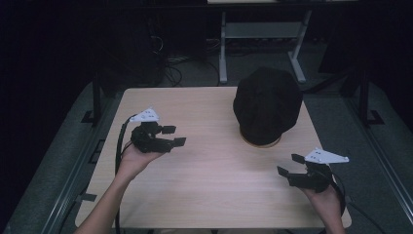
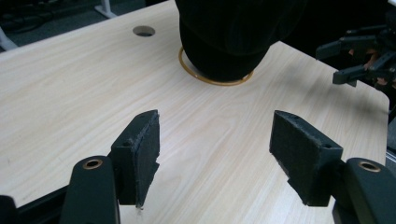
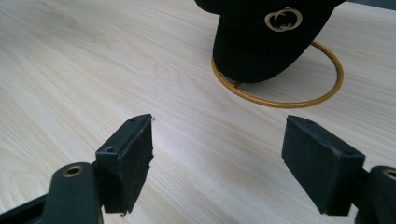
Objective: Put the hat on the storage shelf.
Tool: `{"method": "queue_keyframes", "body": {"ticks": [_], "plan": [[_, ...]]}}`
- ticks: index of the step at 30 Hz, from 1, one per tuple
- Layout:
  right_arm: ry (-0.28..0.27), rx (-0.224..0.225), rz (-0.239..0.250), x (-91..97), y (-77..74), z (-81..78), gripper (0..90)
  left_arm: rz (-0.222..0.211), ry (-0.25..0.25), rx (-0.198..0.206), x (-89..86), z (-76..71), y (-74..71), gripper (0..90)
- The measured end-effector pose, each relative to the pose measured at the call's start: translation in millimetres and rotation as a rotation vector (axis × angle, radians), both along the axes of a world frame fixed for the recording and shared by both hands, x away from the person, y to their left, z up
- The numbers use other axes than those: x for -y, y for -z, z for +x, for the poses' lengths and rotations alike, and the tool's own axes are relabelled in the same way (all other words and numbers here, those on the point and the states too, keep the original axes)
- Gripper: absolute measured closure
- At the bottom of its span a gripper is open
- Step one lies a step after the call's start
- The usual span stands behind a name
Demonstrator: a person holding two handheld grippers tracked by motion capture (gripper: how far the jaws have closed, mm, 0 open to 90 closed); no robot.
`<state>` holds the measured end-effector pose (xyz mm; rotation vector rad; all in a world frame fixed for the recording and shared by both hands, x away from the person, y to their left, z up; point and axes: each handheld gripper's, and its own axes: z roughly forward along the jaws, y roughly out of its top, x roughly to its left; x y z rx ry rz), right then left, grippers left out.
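Note:
A black cap (image 1: 267, 104) hangs on a stand with a gold ring base (image 1: 263, 144) at the back right of the table. A gold round emblem (image 3: 283, 19) marks the cap, whose ring base (image 3: 299, 101) lies on the wood. The cap (image 2: 233, 32) looms ahead in the left gripper view above the ring (image 2: 205, 79). My left gripper (image 1: 176, 136) hovers at the table's left, open and empty (image 2: 215, 149). At the front right my right gripper (image 1: 289, 165) stands open with nothing between its jaws (image 3: 217, 158); it also shows far off (image 2: 336, 63).
The light wooden table (image 1: 209, 185) has a round cable hole (image 2: 144, 31) near its far edge. A white desk frame (image 1: 263, 44) and cables stand on the floor behind. Dark floor runs along both sides of the table.

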<state>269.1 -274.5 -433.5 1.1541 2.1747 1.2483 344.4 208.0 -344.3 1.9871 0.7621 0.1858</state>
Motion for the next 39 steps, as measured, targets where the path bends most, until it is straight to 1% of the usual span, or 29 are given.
{"method": "queue_keyframes", "body": {"ticks": [4, 5, 7, 10, 14, 15, 18, 19, 22, 23, 24, 25, 27, 28, 29, 31, 32, 34, 36, 39], "plan": [[0.000, 0.002, 0.001, 0.0, -0.2, -0.4, 24.4, 0.008, -0.008, 0.000, -1.3, -2.5, 5.0, 32.6], [-0.002, 0.002, -0.002, -0.7, -0.1, -0.3, 24.4, 0.020, -0.011, 0.004, -2.0, -3.7, 7.2, 32.5], [-0.004, -0.005, -0.003, -1.7, 0.0, -0.4, 24.4, 0.025, -0.013, 0.014, -3.1, -4.9, 9.3, 31.9], [-0.006, -0.004, -0.008, -2.2, 0.4, -0.8, 24.4, 0.015, -0.020, 0.014, -4.4, -6.8, 12.1, 31.7], [-0.010, -0.005, -0.013, -3.6, 0.4, -1.5, 24.5, 0.017, -0.030, 0.011, -6.6, -9.4, 20.7, 29.6], [-0.010, -0.004, -0.016, -3.8, 0.3, -1.4, 24.5, 0.017, -0.030, 0.011, -6.6, -9.4, 20.7, 29.4], [-0.012, -0.003, -0.016, -4.8, 0.2, -0.7, 24.6, 0.040, -0.035, 0.020, -8.2, -15.6, 28.2, 29.1], [-0.012, -0.003, -0.016, -4.8, 0.2, -0.7, 24.6, 0.040, -0.035, 0.020, -8.2, -15.6, 28.2, 28.9], [-0.016, -0.006, -0.022, -6.5, 0.5, -1.1, 24.6, 0.037, -0.043, 0.020, -9.9, -21.9, 36.1, 28.8], [-0.016, -0.005, -0.029, -7.2, 0.6, -1.6, 24.6, 0.033, -0.050, 0.016, -11.2, -24.4, 41.4, 28.6], [-0.016, -0.004, -0.029, -7.3, 0.6, -1.7, 24.6, 0.033, -0.050, 0.016, -11.2, -24.4, 41.4, 28.5], [-0.019, -0.004, -0.030, -7.4, 0.7, -1.9, 24.7, 0.024, -0.055, 0.010, -13.1, -26.5, 47.3, 28.5], [-0.022, -0.006, -0.030, -7.5, 0.7, -1.9, 24.8, 0.040, -0.068, 0.010, -13.6, -28.4, 51.1, 28.5], [-0.025, -0.005, -0.028, -7.7, 0.6, -1.8, 24.8, 0.040, -0.068, 0.010, -13.6, -28.4, 51.1, 28.5], [-0.029, -0.003, -0.028, -8.1, 0.4, -1.8, 24.8, 0.025, -0.083, 0.019, -15.4, -31.3, 54.9, 28.5], [-0.032, -0.002, -0.031, -8.6, 0.2, -1.9, 24.8, 0.024, -0.088, 0.019, -16.3, -32.7, 57.5, 28.6], [-0.042, 0.001, -0.036, -10.2, 0.3, -1.8, 24.8, 0.030, -0.100, 0.020, -17.1, -34.9, 61.2, 28.6], [-0.043, -0.006, -0.034, -11.7, 0.6, -2.1, 24.9, 0.040, -0.112, 0.013, -20.7, -37.1, 69.2, 28.6], [-0.049, -0.004, -0.031, -12.7, 1.5, -1.7, 24.8, 0.039, -0.116, 0.009, -21.7, -37.5, 71.1, 28.6], [-0.052, -0.003, -0.024, -12.5, 2.2, -1.7, 24.8, 0.048, -0.123, 0.015, -23.3, -35.8, 73.6, 28.6]]}}
